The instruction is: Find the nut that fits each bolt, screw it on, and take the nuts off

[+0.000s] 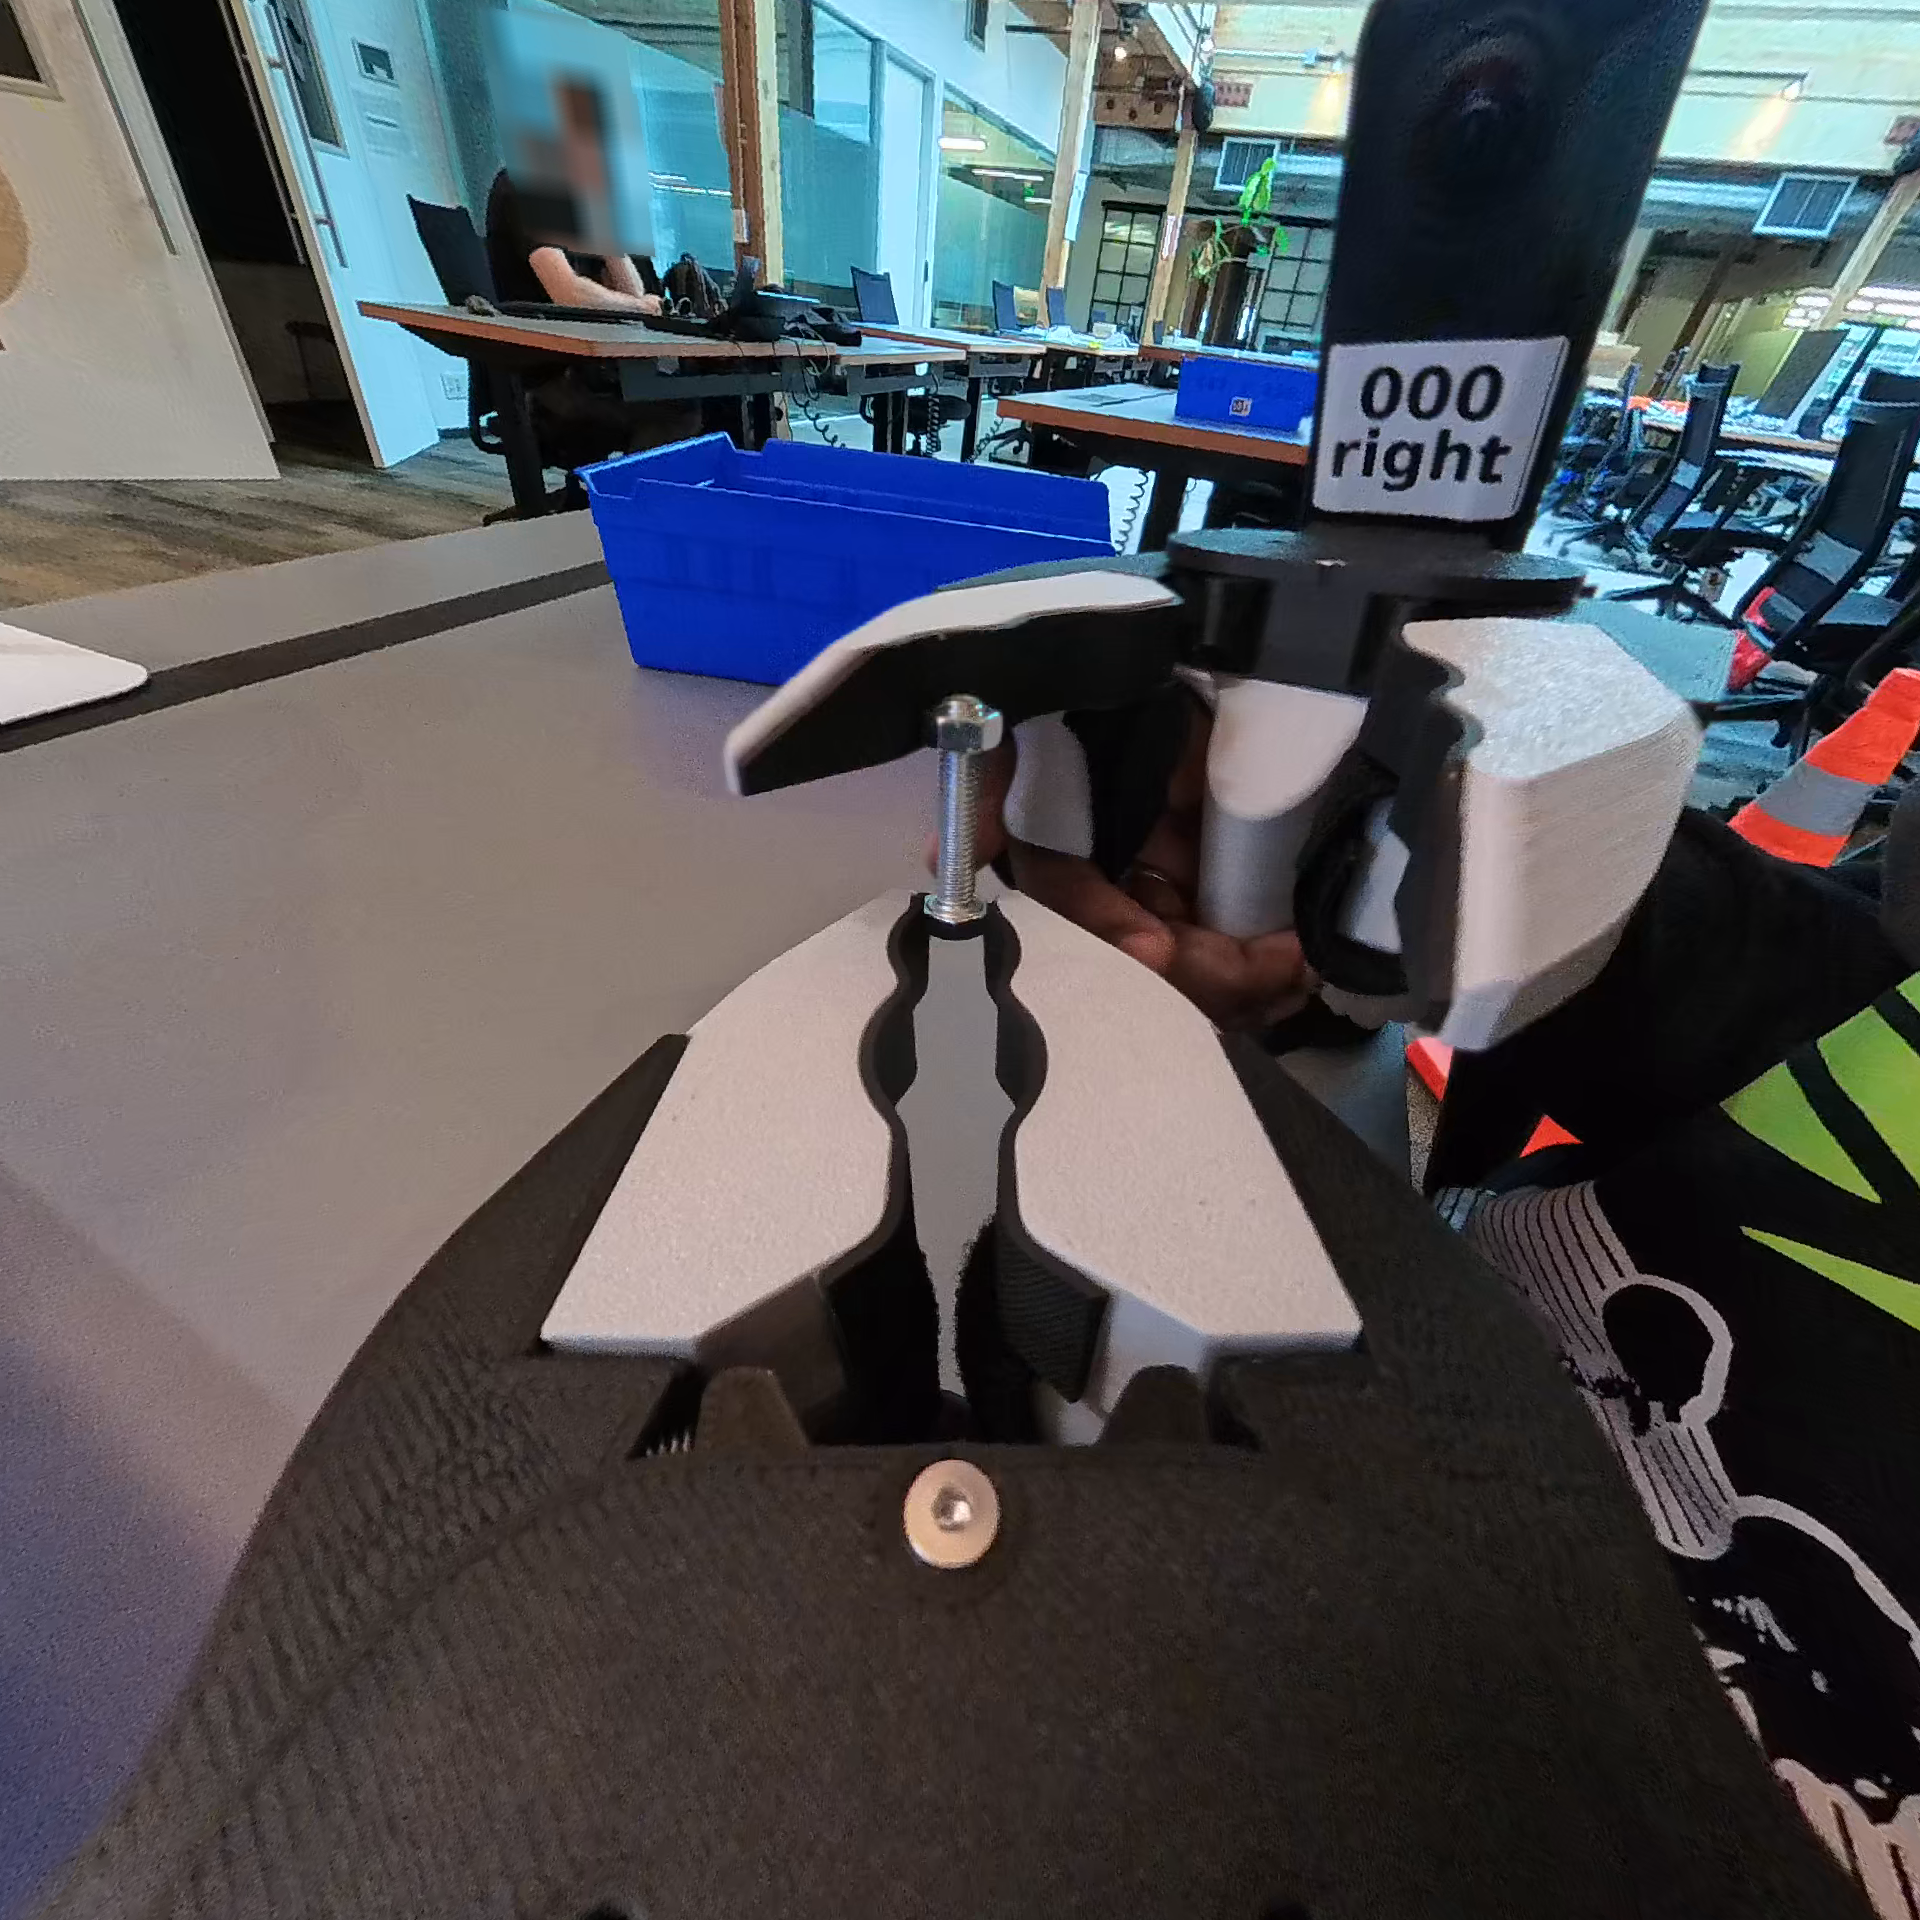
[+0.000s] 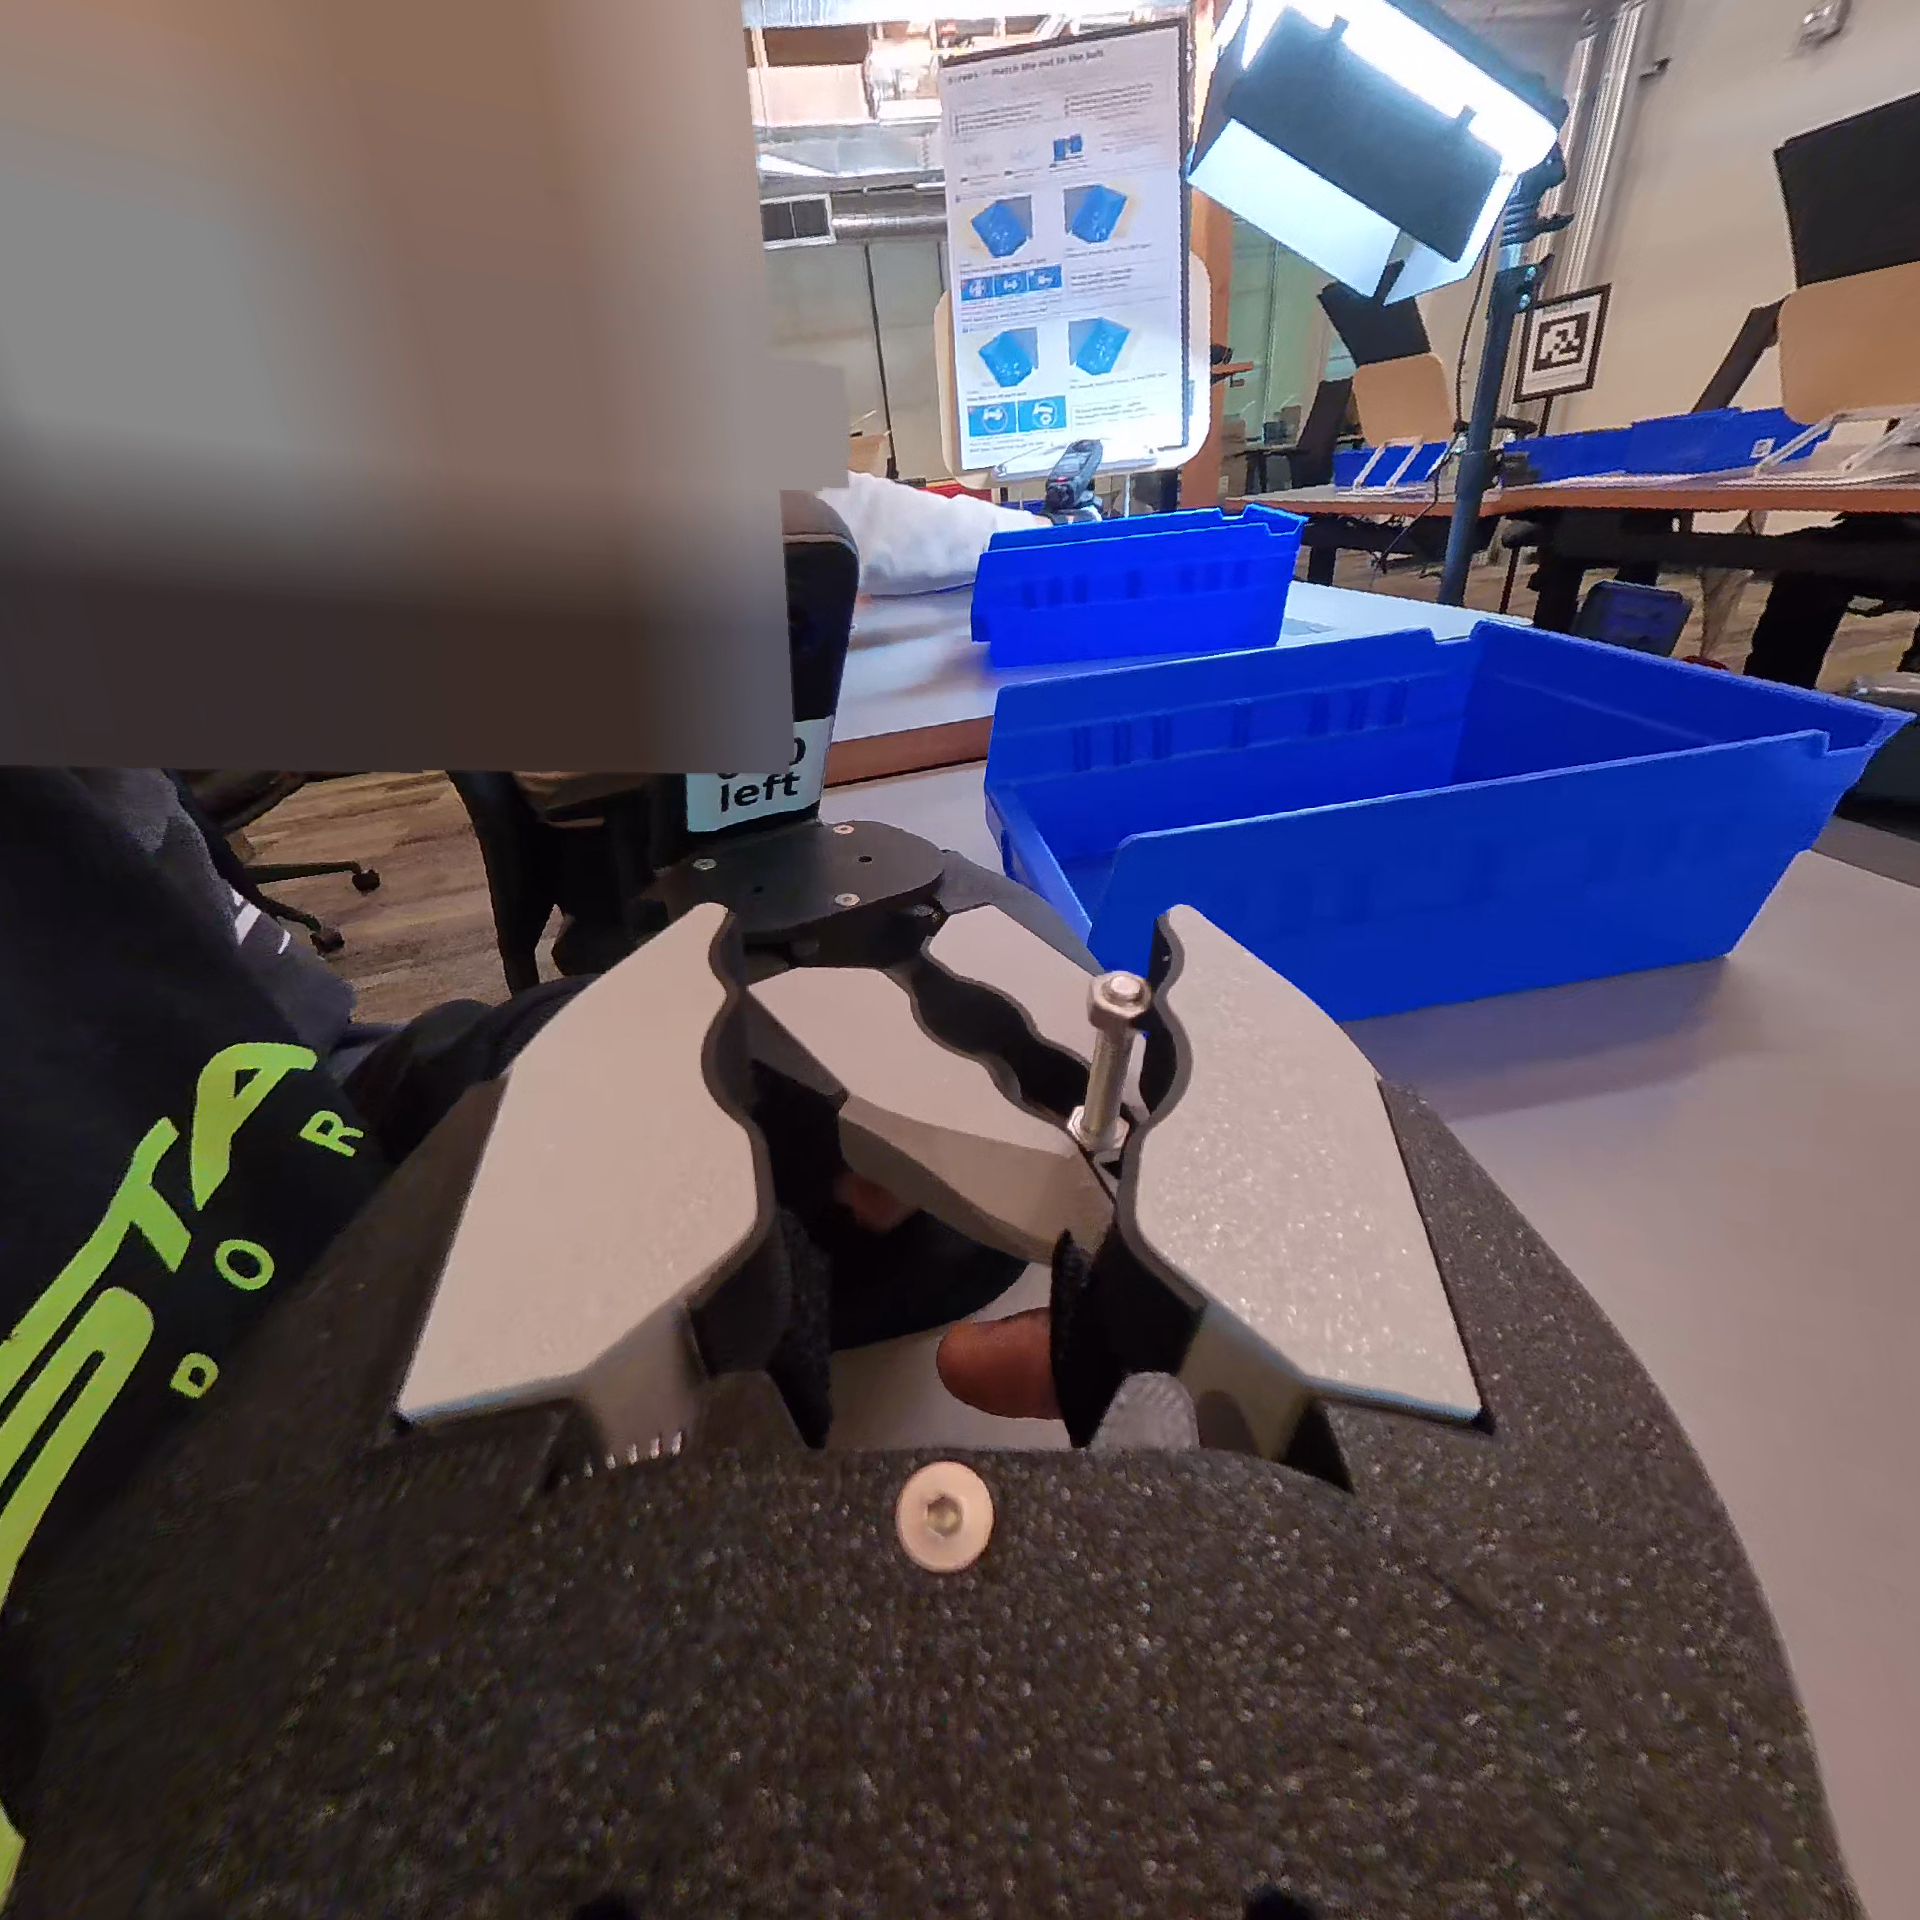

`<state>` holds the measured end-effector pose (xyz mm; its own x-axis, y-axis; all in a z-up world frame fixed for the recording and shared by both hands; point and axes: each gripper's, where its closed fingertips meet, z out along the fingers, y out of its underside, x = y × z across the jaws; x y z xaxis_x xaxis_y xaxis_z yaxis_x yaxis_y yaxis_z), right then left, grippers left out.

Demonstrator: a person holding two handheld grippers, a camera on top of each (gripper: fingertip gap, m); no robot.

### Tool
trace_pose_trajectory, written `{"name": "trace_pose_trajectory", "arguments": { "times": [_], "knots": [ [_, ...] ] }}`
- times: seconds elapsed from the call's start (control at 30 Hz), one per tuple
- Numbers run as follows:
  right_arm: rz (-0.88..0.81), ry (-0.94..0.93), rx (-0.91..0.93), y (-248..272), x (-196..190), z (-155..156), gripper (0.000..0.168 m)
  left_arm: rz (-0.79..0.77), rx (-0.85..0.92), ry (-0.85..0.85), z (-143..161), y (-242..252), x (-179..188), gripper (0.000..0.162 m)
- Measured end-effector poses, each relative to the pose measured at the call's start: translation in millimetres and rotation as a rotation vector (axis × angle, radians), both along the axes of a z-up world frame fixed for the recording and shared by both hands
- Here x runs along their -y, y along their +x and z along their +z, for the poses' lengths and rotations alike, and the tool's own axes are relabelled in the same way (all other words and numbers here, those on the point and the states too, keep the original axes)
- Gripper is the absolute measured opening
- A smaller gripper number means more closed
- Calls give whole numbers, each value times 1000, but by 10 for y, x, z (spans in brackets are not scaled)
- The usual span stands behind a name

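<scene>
Jaws of the left gripper [image 1: 954,920] are clenched on the bolt [image 1: 957,810] at frame centre; those of the right gripper [image 2: 940,1060] are spread wide around its nut [image 1: 966,722]. Cross-threading is risked if the bolt is tilted.

A silver threaded bolt [image 1: 958,821] is held upright above the grey table, well clear of the blue bin. In the left wrist view its shaft is seen standing vertically, with threads exposed along most of its length. A silver hex nut [image 1: 966,724] is seated at the upper end of the shaft, and a second silver piece is seen at the lower end, though whether that is the head or another nut cannot be told there. In the right wrist view the bolt [image 2: 1108,1055] is seen slightly tilted, with a round socket head at its far end and a hex nut [image 2: 1099,1124] at its near end.
</scene>
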<state>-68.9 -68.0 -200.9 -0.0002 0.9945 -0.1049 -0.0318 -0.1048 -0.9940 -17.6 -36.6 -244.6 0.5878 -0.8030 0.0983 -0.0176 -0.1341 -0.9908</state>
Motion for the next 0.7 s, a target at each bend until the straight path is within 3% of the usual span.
{"name": "trace_pose_trajectory", "arguments": {
  "times": [0.7],
  "knots": [
    [-93,-9,-25,318,-47,-23,66,6,31,-11,22,-29,-13,10]
  ]
}}
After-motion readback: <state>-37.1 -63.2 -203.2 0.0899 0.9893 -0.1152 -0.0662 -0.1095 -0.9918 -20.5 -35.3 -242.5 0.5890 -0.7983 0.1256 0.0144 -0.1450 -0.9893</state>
